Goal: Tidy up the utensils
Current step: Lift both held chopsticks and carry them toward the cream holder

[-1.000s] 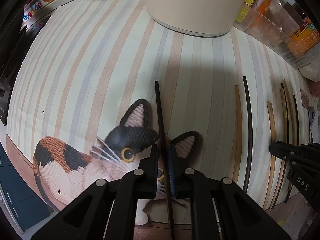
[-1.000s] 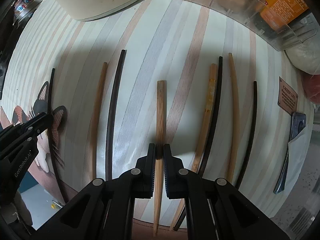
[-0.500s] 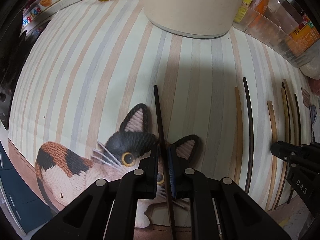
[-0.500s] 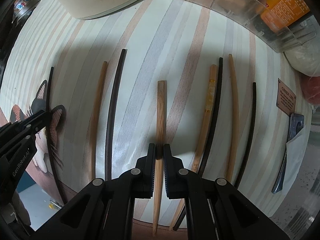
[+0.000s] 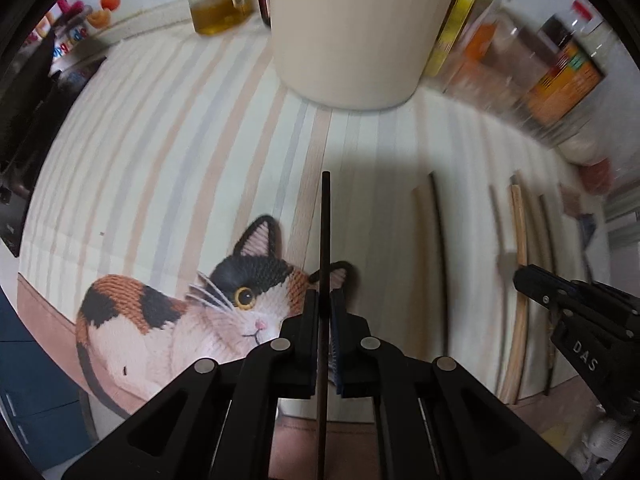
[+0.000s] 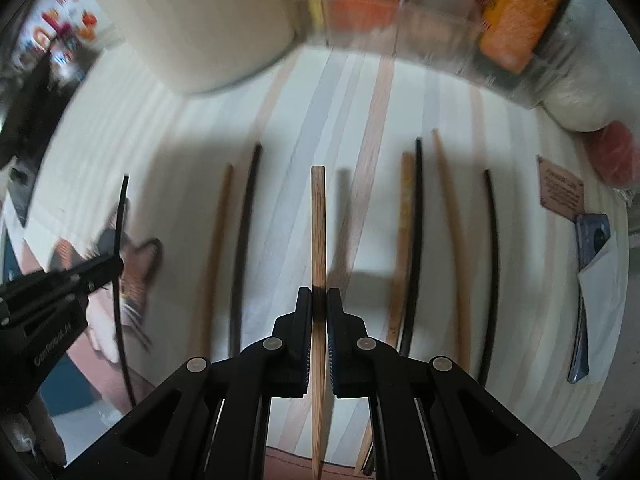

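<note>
A dark chopstick (image 5: 325, 264) is clamped in the left gripper (image 5: 324, 312), pointing toward 12 o'clock above the striped mat (image 5: 168, 152). A light wooden chopstick (image 6: 318, 232) is likewise pinched by the right gripper (image 6: 319, 308), casting a shadow at 1 o'clock. Loose chopsticks (image 6: 416, 240) lie at 3 and 9 o'clock. A cream container (image 5: 352, 28) stands at 12 o'clock.
</note>
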`<action>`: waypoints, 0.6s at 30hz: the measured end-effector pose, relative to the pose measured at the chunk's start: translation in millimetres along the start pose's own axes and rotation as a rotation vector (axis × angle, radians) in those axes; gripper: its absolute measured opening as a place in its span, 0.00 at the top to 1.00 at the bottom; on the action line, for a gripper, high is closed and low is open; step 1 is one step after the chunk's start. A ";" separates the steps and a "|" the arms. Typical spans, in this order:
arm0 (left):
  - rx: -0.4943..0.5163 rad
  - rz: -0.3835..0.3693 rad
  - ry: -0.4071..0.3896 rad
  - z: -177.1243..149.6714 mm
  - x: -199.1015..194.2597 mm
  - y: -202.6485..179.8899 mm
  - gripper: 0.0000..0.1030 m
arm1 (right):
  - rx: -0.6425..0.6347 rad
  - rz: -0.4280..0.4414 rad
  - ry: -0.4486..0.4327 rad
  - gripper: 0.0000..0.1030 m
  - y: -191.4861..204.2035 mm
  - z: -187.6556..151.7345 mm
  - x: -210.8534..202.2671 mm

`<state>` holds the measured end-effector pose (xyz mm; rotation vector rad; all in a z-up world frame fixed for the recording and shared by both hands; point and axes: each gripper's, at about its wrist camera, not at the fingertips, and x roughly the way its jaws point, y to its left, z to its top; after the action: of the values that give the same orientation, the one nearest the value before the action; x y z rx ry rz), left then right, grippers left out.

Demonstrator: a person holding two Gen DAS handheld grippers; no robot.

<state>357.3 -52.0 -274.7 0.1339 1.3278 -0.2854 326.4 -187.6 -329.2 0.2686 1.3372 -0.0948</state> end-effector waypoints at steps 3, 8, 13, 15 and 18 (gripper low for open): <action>-0.007 -0.006 -0.055 -0.2 -25.5 -1.9 0.97 | 0.002 0.029 -0.066 0.93 -2.4 -3.2 -22.7; -0.011 -0.014 -0.150 0.6 -63.4 -2.1 0.97 | -0.002 0.051 -0.176 0.93 -3.8 -1.9 -59.0; -0.007 -0.047 -0.266 21.1 -112.0 0.5 0.97 | 0.015 0.073 -0.319 0.93 2.4 19.1 -103.0; -0.003 -0.060 -0.312 31.2 -129.7 -1.2 0.98 | 0.019 0.086 -0.370 0.93 4.0 30.8 -121.1; 0.004 -0.077 -0.403 52.3 -169.4 -3.5 0.98 | 0.021 0.110 -0.456 0.93 8.6 53.3 -154.4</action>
<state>369.4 -47.1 -97.9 0.0255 0.9334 -0.3601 342.8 -205.7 -167.4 0.3159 0.8672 -0.0721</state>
